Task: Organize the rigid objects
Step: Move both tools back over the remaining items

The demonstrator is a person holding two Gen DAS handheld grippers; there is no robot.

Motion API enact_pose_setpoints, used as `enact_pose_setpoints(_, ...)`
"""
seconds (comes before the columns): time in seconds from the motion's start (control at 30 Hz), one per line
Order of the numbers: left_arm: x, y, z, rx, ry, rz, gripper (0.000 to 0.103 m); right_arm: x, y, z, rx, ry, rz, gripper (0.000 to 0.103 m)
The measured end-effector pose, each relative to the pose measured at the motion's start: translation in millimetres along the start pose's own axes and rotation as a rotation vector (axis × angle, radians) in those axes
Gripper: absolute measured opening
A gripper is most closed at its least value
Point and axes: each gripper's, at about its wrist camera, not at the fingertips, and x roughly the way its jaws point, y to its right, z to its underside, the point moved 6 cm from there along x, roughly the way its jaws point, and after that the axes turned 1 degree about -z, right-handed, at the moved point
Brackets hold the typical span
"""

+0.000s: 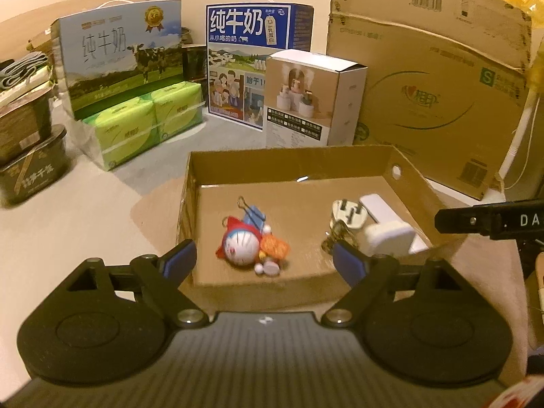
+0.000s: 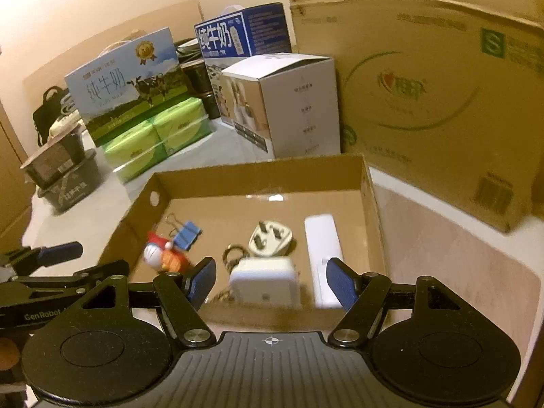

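A shallow cardboard tray (image 1: 289, 151) lies on the pale table. In it are a round blue-and-white cartoon cat toy (image 1: 241, 246) with a blue binder clip (image 1: 255, 216) behind it, a white three-pin plug (image 2: 272, 238), a white square adapter (image 2: 263, 282), a metal key ring (image 2: 234, 253) and a long white bar (image 2: 321, 238). My left gripper (image 1: 265, 260) hangs open over the tray's near edge, in line with the toy and touching nothing. My right gripper (image 2: 272, 280) is open too, its blue pads standing clear on either side of the adapter.
Behind the tray stand two milk cartons (image 1: 122, 54) (image 1: 251, 57), a green tissue pack (image 1: 146, 119), a white product box (image 1: 306, 98) and a large cardboard box (image 1: 435, 85). Dark tubs (image 1: 27, 156) are stacked at the left. The right gripper's finger (image 1: 476, 219) reaches in from the right edge.
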Motion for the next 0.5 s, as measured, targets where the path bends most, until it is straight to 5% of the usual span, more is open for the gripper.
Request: enact_pose_setpoints(0.5,-55,8,40,-0.053,-0.027,-0.018,0.093,-51,-8,44,0.033,-0.007,-0.013,0.072)
